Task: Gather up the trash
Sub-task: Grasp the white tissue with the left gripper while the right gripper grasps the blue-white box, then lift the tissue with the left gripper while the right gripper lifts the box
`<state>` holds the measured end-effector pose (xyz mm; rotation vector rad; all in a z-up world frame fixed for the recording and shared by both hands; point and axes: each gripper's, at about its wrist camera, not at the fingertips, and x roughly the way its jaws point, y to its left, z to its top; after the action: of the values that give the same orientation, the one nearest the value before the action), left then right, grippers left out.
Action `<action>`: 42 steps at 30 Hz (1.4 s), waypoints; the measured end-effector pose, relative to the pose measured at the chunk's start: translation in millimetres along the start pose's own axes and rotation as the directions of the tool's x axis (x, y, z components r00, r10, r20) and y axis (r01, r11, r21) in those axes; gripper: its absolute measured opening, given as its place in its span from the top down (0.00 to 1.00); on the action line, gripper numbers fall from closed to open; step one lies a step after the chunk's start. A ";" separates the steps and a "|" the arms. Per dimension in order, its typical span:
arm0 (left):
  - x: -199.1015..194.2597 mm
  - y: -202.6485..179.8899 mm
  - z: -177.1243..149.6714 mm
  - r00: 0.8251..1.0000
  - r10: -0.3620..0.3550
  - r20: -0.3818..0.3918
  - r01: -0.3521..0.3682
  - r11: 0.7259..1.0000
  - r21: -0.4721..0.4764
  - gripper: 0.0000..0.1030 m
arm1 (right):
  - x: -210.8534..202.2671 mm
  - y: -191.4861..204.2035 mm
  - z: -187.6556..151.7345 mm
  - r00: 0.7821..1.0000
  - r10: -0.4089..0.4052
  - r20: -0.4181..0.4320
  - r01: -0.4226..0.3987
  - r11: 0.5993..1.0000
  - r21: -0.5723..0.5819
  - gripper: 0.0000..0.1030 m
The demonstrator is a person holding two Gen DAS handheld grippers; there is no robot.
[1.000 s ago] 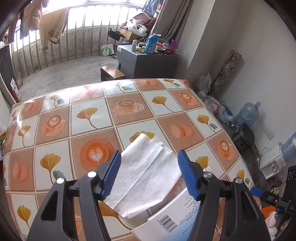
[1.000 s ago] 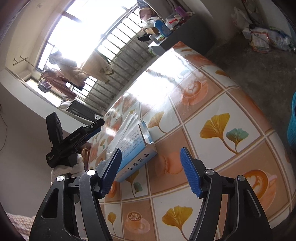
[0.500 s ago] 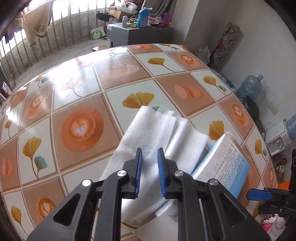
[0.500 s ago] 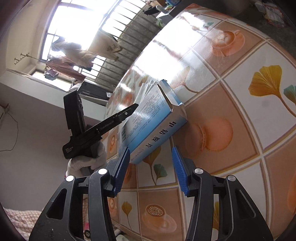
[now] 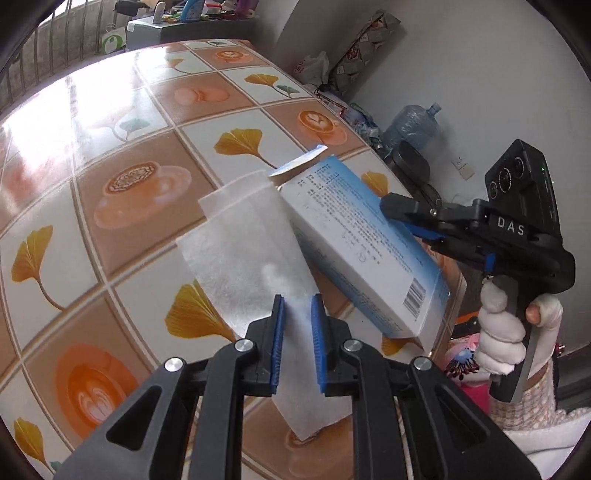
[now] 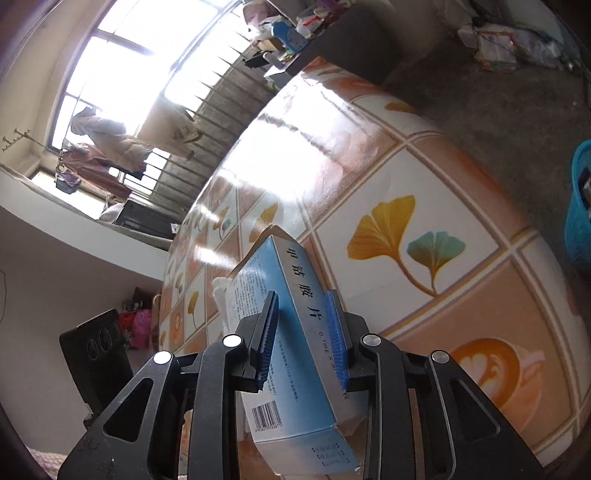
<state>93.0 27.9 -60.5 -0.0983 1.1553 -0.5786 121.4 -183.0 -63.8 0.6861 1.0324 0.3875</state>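
A white tissue (image 5: 251, 240) lies partly lifted over the tiled table (image 5: 129, 184). My left gripper (image 5: 297, 343) has its near end bunched between the blue pads, and the jaws are closing on it. Beside it a blue and white medicine box (image 5: 354, 240) is tilted up off the table. My right gripper (image 5: 402, 218) clamps the box from the right, held by a person's gloved hand (image 5: 502, 332). In the right wrist view the box (image 6: 280, 266) sits between the pads of the right gripper (image 6: 303, 339), whose jaws are closing against its sides. The tissue (image 6: 221, 291) peeks out behind it.
The table's right edge (image 6: 517, 236) drops to a concrete floor with a blue basket (image 6: 580, 206). A large water bottle (image 5: 413, 125) and bags stand by the wall. A grey cabinet (image 5: 192, 26) with bottles stands beyond the table's far end.
The left jaws narrowed from wide apart onto the tissue and moved right and lower. The right jaws closed around the box, which has tipped up off the table.
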 end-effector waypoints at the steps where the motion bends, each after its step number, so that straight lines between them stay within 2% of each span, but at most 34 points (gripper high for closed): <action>1: -1.4 1.8 0.7 1.000 0.023 0.011 -0.023 1.000 0.002 0.87 | -6.3 -0.2 0.6 1.000 -0.016 0.017 0.016 1.000 -0.011 0.65; 4: -8.2 17.9 2.7 0.998 0.065 0.020 -0.064 0.997 -0.034 0.87 | -17.3 9.2 -5.3 0.998 -0.031 0.058 0.035 0.996 -0.080 0.47; 5: -10.8 23.9 3.8 0.997 0.076 0.023 -0.075 0.996 -0.046 0.87 | -18.6 15.2 -8.1 0.997 -0.042 0.064 0.050 0.992 -0.117 0.45; 7: -18.4 33.2 4.8 0.996 0.085 0.039 -0.082 0.994 -0.069 0.87 | -11.8 29.6 -15.8 0.996 -0.073 0.046 0.081 0.977 -0.199 0.35; 9: -26.6 38.5 5.8 0.995 0.082 0.053 -0.077 0.994 -0.075 0.83 | 0.8 43.3 -23.5 0.992 -0.128 0.016 0.128 0.954 -0.271 0.31; 12: -35.6 37.7 7.6 0.990 0.119 0.080 -0.116 0.992 -0.047 0.61 | 14.2 54.8 -32.8 0.977 -0.212 0.008 0.199 0.903 -0.380 0.29; 14: -38.9 34.5 6.9 0.987 0.136 0.090 -0.134 0.991 -0.032 0.59 | 21.9 57.3 -37.4 0.967 -0.256 0.004 0.233 0.875 -0.425 0.29; 16: -38.4 31.3 7.3 0.989 0.118 0.089 -0.115 0.993 -0.035 0.58 | 24.5 55.4 -40.8 0.959 -0.283 0.003 0.255 0.860 -0.442 0.29; 21: -24.7 12.4 10.0 0.994 0.082 0.077 -0.083 0.997 0.006 0.58 | 24.4 43.7 -38.9 0.959 -0.284 -0.016 0.254 0.878 -0.405 0.29; 27: 1.3 5.7 11.5 0.982 0.183 0.036 -0.184 0.983 0.017 0.58 | 20.8 40.8 -38.0 0.963 -0.267 -0.032 0.236 0.895 -0.378 0.29; 31: 4.3 1.9 10.3 0.964 0.256 0.071 -0.260 0.964 0.054 0.59 | 21.3 41.3 -37.6 0.967 -0.253 -0.040 0.220 0.901 -0.374 0.31; 38: 1.6 9.1 9.7 0.954 0.285 0.088 -0.291 0.954 0.066 0.78 | 14.3 35.7 -33.6 0.977 -0.207 -0.050 0.181 0.929 -0.322 0.47; 40: -0.1 12.5 9.3 0.953 0.289 0.089 -0.295 0.954 0.058 0.86 | 9.8 31.0 -30.4 0.977 -0.210 -0.037 0.190 0.935 -0.299 0.50; 42: -2.1 16.8 9.7 0.952 0.292 0.093 -0.297 0.954 0.040 0.90 | 4.8 26.6 -27.4 0.975 -0.221 -0.021 0.207 0.939 -0.273 0.51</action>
<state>107.4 41.1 -60.9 0.0944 1.0452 -0.3358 100.1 -151.5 -57.9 0.3161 1.0669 0.3490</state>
